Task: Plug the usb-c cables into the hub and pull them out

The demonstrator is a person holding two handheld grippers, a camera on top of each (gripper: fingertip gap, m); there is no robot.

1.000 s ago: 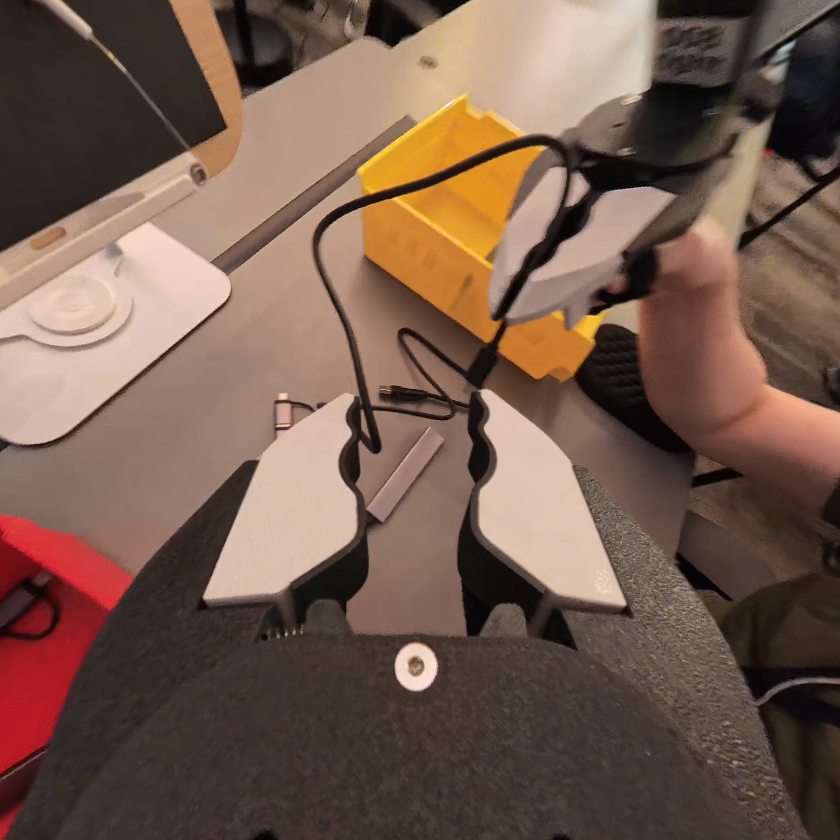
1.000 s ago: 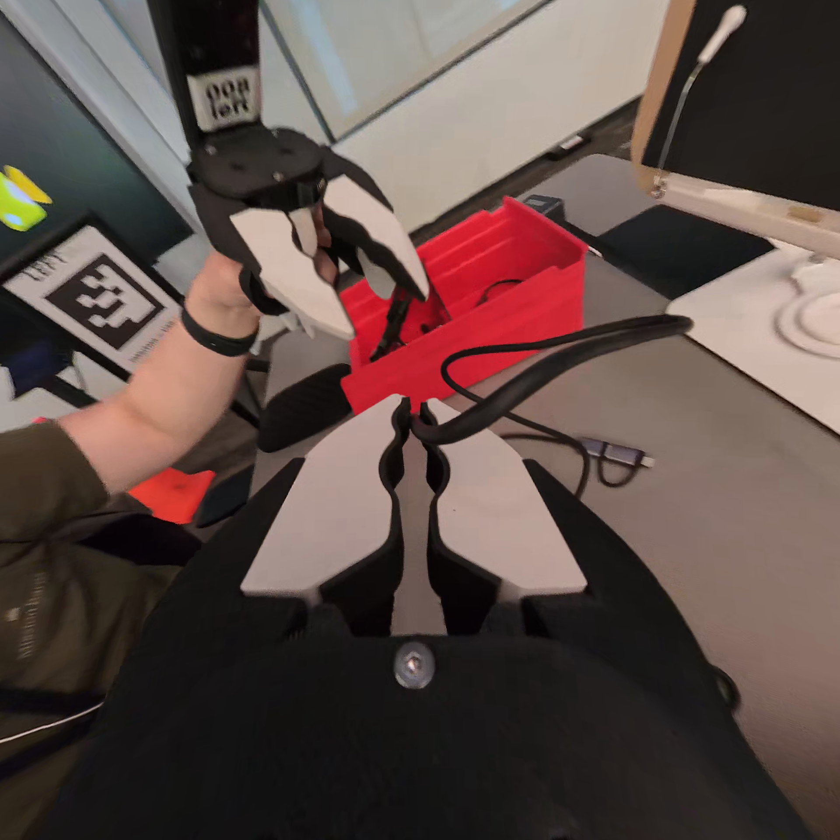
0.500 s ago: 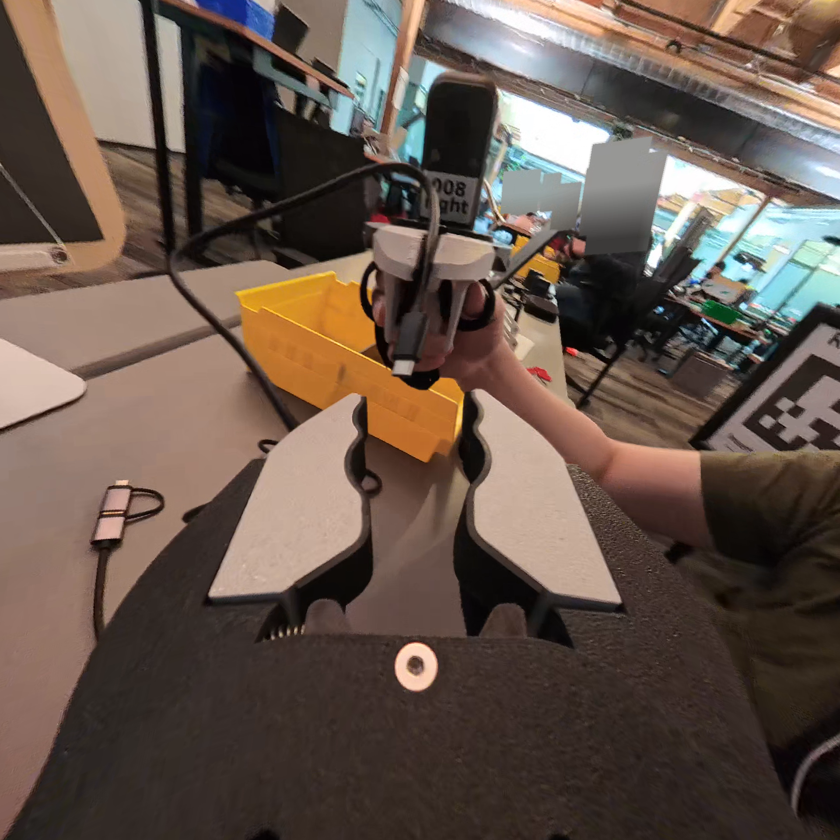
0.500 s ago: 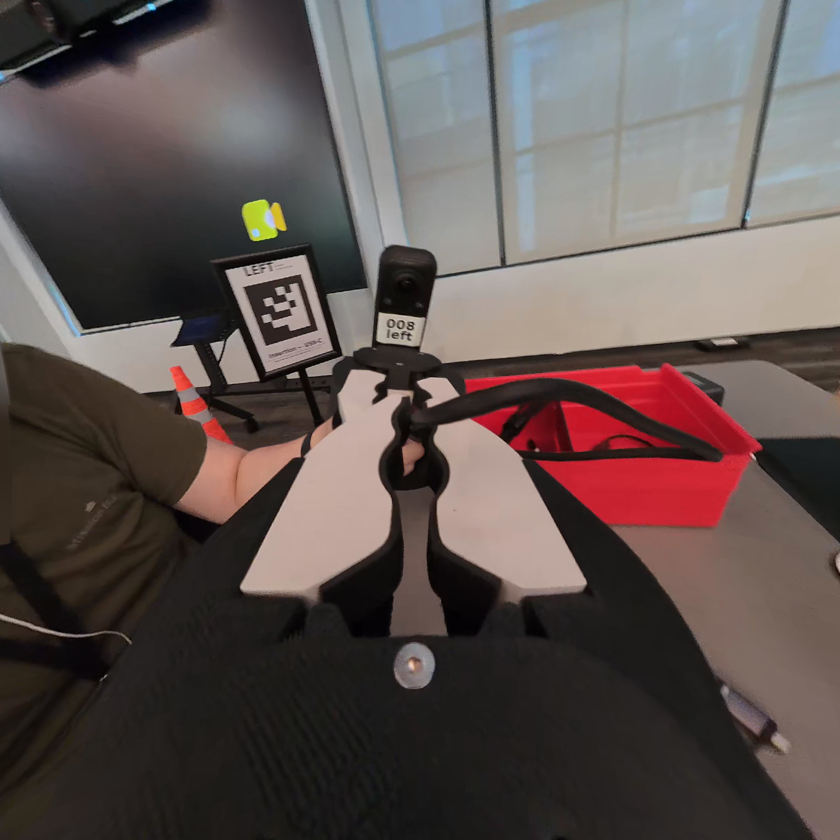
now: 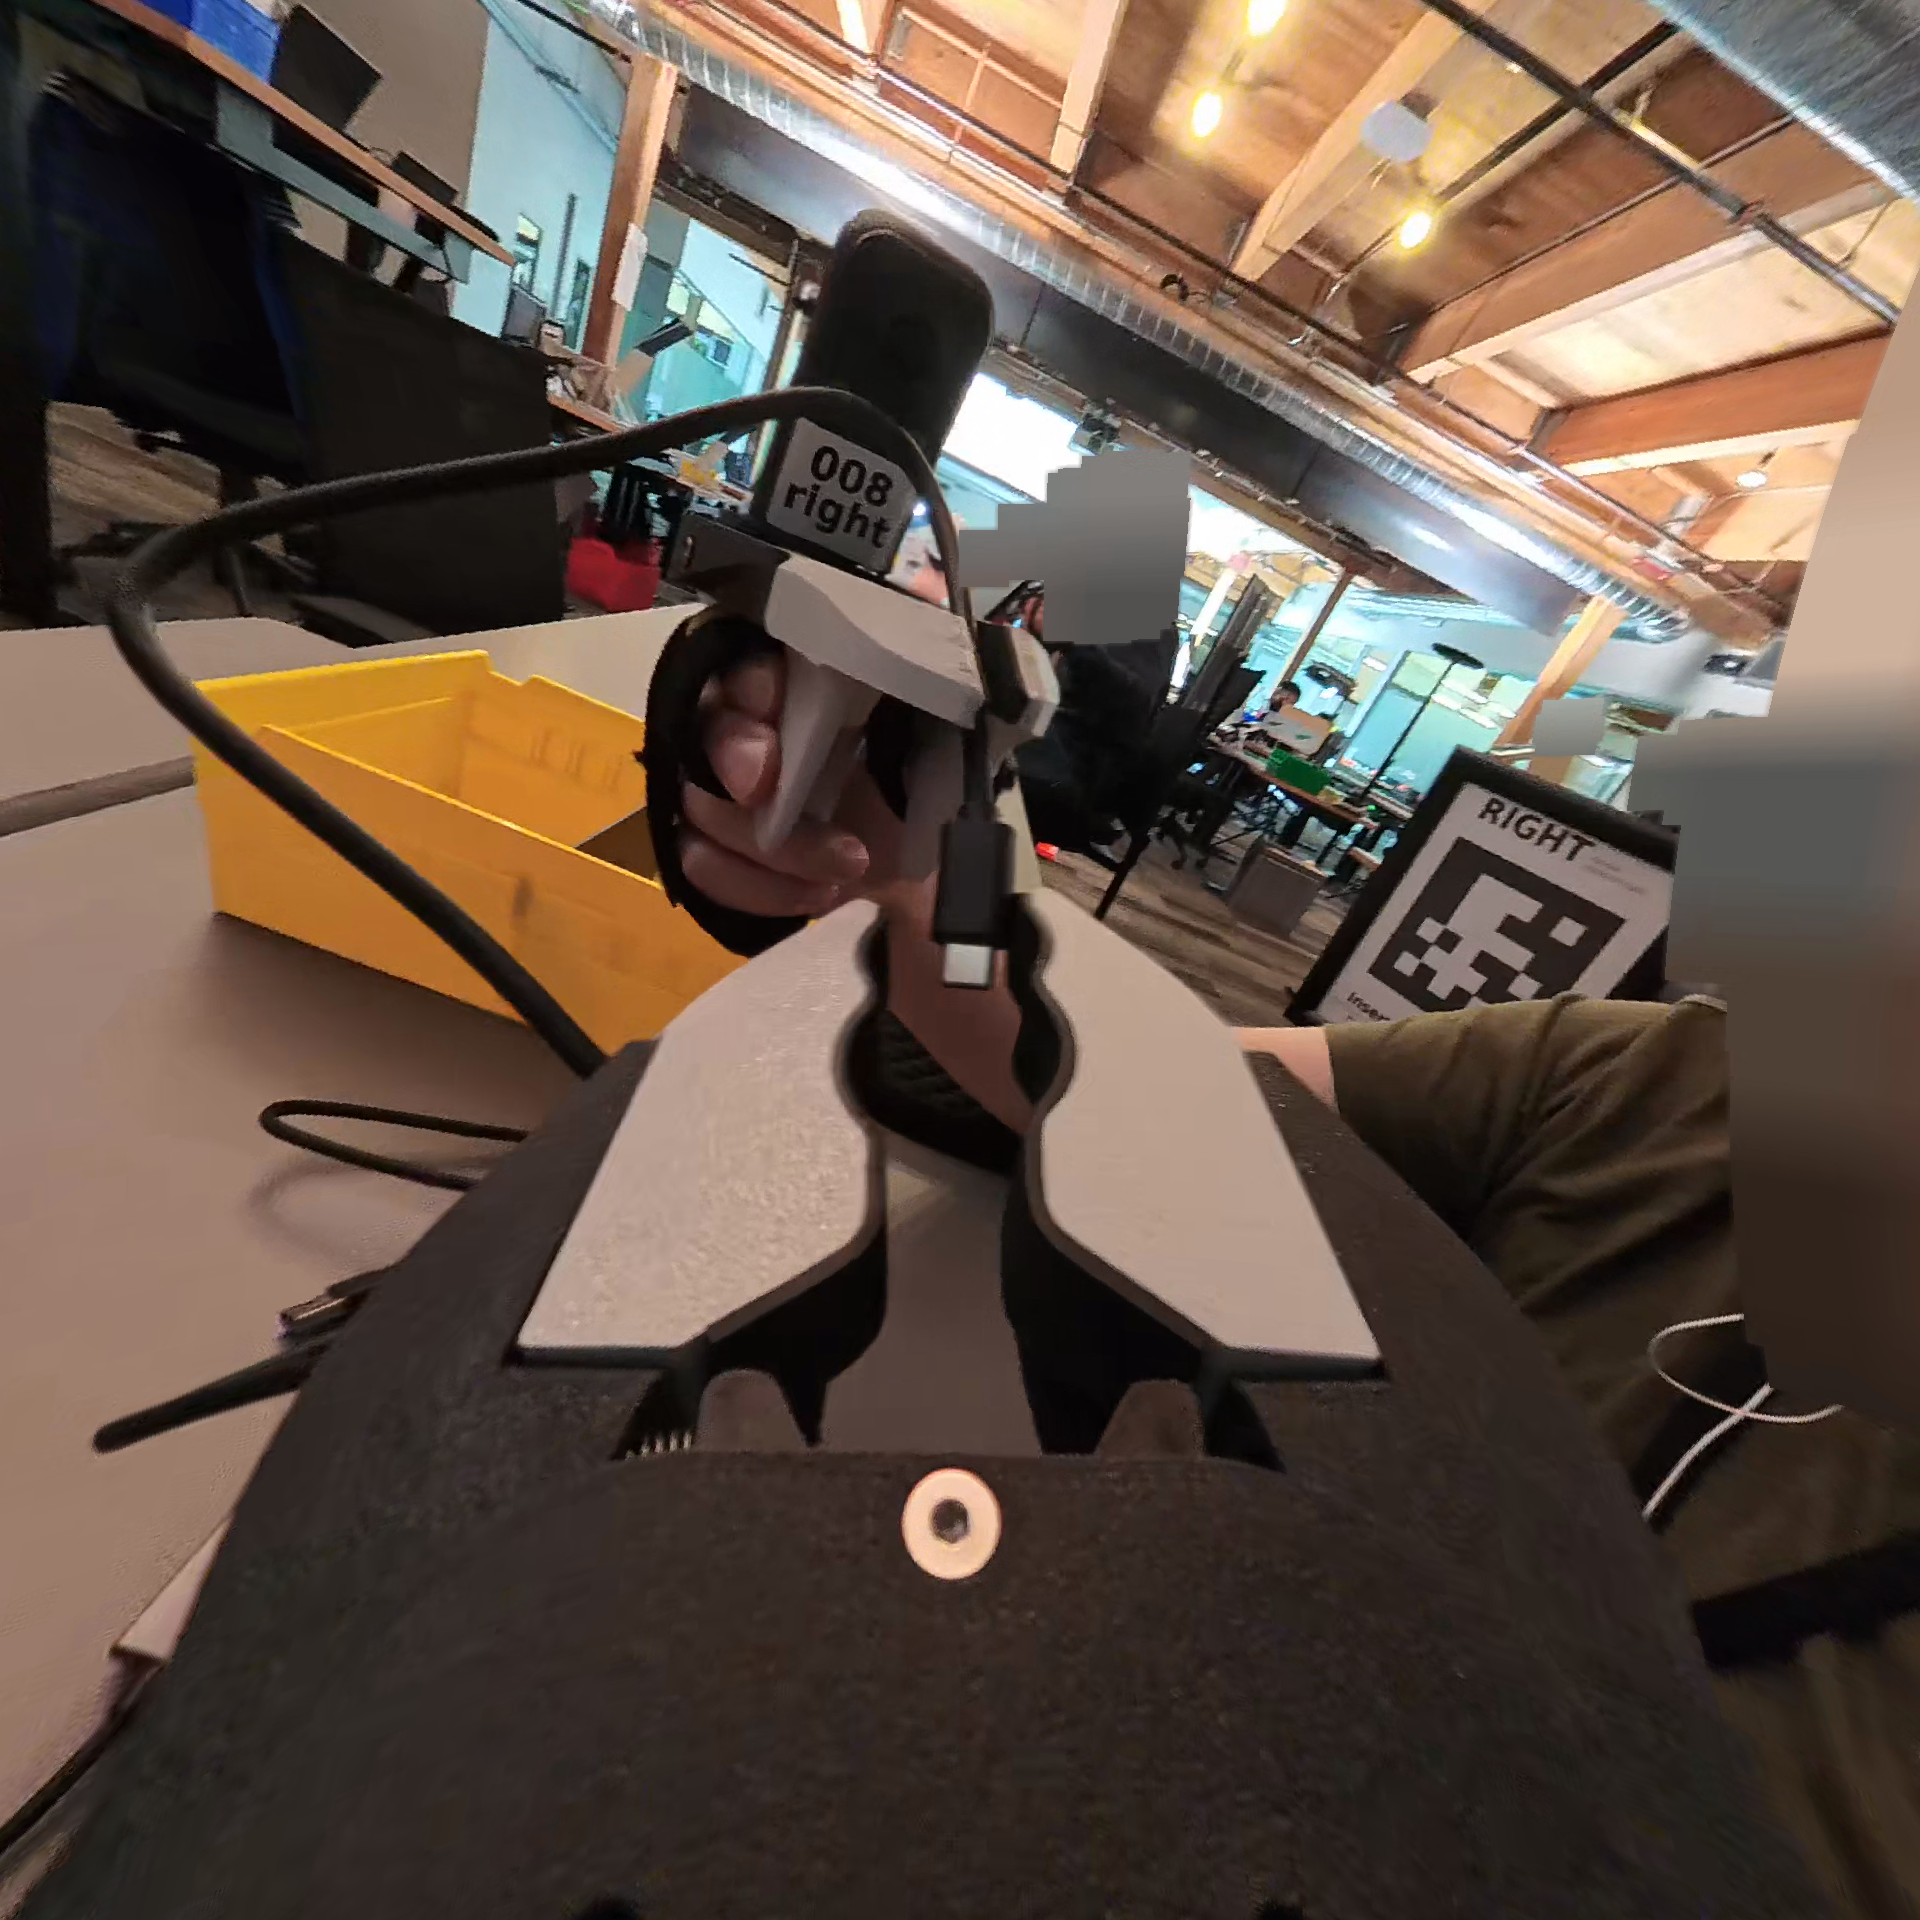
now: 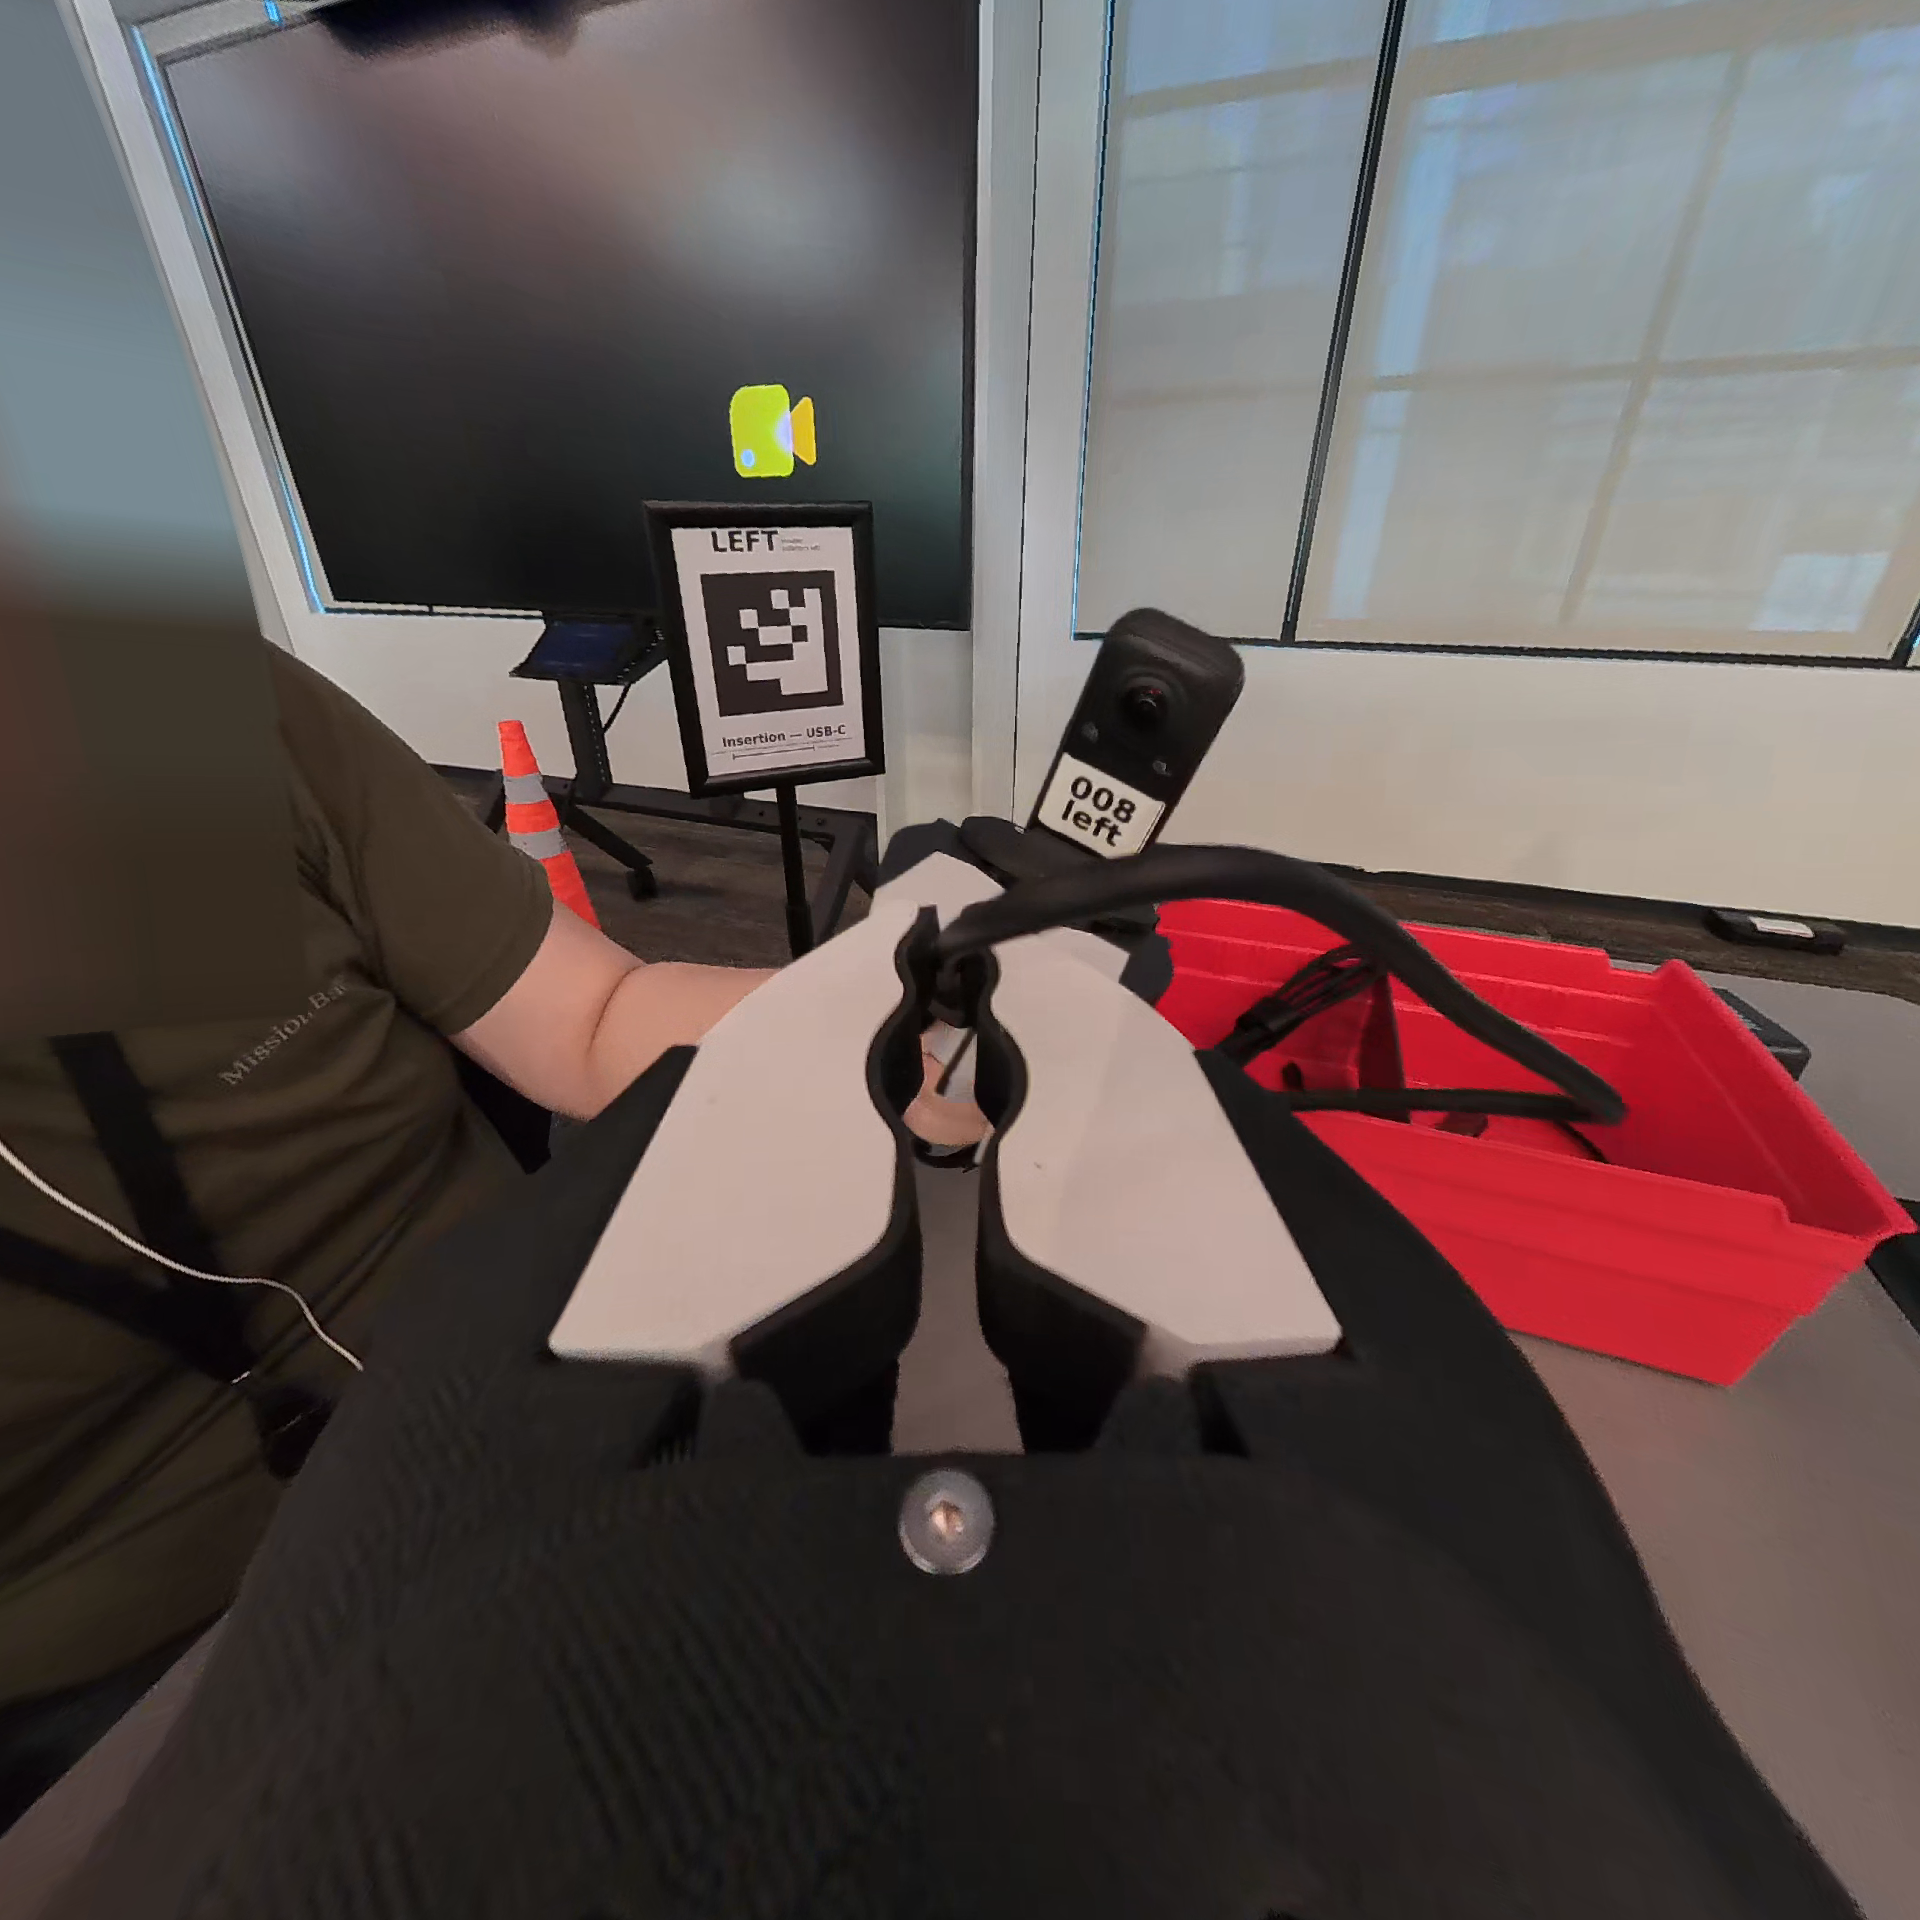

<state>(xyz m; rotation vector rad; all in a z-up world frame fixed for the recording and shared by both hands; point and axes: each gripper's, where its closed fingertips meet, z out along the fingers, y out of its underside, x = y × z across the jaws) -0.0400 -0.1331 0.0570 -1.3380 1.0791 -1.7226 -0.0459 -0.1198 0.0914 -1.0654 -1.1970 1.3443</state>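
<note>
Left wrist view: left gripper (image 5: 956,997) jaws apart, nothing between them, raised above the counter (image 5: 156,1039). Facing it, right gripper (image 5: 914,821) held in a hand (image 5: 769,821), jaws clamped on a black usb-c cable (image 5: 343,810) just behind its plug (image 5: 971,904). Plug hangs long axis near vertical, metal tip pointing down toward the gap at the left gripper's fingertips, not touching them. Cable arcs up over the right gripper, loops out left, then drops to the counter in front of a yellow bin (image 5: 416,831). Yellow bin sits toward the far edge of the counter. Thinner black cable (image 5: 384,1132) lies looped on the counter nearer the camera; a small dark connector (image 5: 312,1311) lies beside it, kind unclear. Framed marker sign (image 5: 1496,914) stands off the counter at right.

Right wrist view: right gripper (image 6: 948,961) jaws together, pinching the cable (image 6: 1455,997) at the tips; cable curves right and down over a red bin (image 6: 1621,1247). Red bin on the counter (image 6: 1714,1538) holds more dark cables. Left gripper (image 6: 935,883) mostly hidden behind the right fingers. Hub not visible in either view.
</note>
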